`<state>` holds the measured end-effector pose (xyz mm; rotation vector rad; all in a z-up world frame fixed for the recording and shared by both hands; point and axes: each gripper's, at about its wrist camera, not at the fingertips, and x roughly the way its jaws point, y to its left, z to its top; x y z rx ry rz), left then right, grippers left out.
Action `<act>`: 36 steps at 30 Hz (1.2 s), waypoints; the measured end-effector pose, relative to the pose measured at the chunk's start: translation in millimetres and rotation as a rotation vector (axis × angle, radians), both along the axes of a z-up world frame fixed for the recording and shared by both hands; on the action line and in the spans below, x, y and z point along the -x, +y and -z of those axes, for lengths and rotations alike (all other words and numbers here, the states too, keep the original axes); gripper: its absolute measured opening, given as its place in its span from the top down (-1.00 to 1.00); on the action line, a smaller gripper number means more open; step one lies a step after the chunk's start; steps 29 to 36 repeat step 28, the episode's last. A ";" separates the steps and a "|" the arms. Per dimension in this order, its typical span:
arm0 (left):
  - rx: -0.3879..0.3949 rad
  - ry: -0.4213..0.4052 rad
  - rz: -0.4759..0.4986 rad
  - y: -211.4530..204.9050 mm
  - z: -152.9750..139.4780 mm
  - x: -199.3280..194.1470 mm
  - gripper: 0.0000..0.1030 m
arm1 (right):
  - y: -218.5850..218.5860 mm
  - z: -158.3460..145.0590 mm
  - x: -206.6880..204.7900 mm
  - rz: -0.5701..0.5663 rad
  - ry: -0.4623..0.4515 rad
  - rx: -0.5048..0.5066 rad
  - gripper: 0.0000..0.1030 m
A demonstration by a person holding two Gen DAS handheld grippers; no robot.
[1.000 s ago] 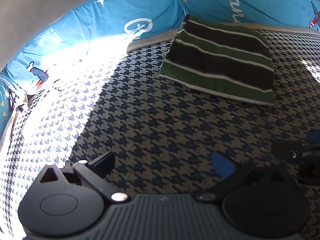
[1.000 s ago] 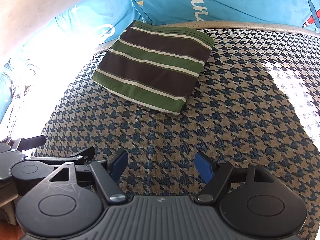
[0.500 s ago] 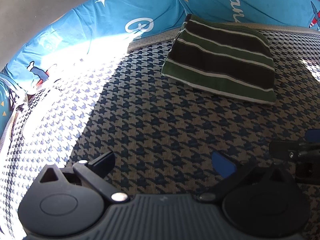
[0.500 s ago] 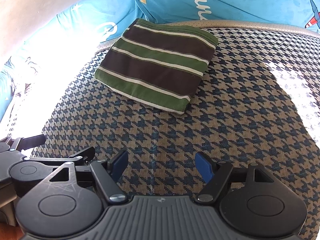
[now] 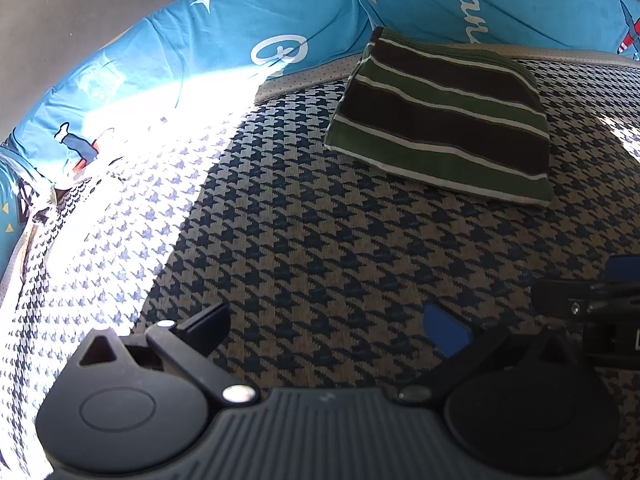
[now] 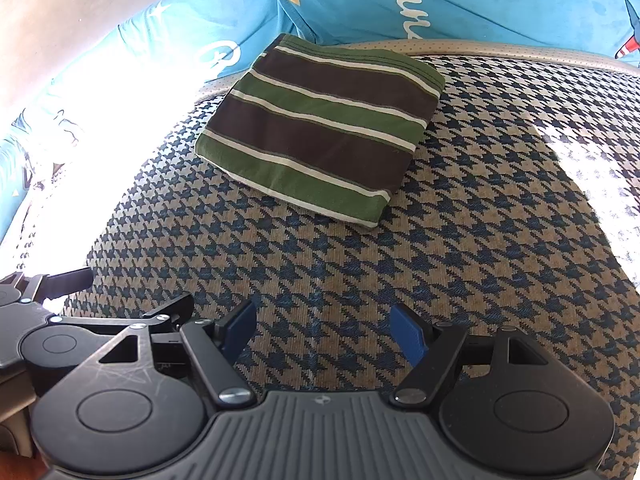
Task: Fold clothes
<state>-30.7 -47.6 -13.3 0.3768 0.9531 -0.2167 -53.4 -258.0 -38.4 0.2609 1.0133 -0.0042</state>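
I'm hovering over the houndstooth sofa seat (image 6: 480, 240), blue printed cushions (image 6: 500, 4) lining its back. The striped garment (image 6: 320, 132) is lying folded into a flat rectangle at the back of the seat, touching the cushions, well apart from both tools. Fold is looking done to me. My left gripper (image 5: 326, 326) is gaping wide, gripping nothing; my right gripper (image 6: 324, 330) is likewise spread and empty. Risk: reaching back in, a fingertip could be snagging the loose top layer and undoing the fold.
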 end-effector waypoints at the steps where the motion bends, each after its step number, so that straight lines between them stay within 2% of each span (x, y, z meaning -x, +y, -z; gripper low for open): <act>1: -0.001 -0.001 0.000 0.1 0.1 0.1 -1.00 | 0.0 0.1 -0.1 0.000 0.000 0.000 -0.42; 36: -0.001 -0.004 0.000 1.7 0.7 0.8 -1.00 | 0.1 2.1 -2.2 0.001 0.000 -0.001 -0.42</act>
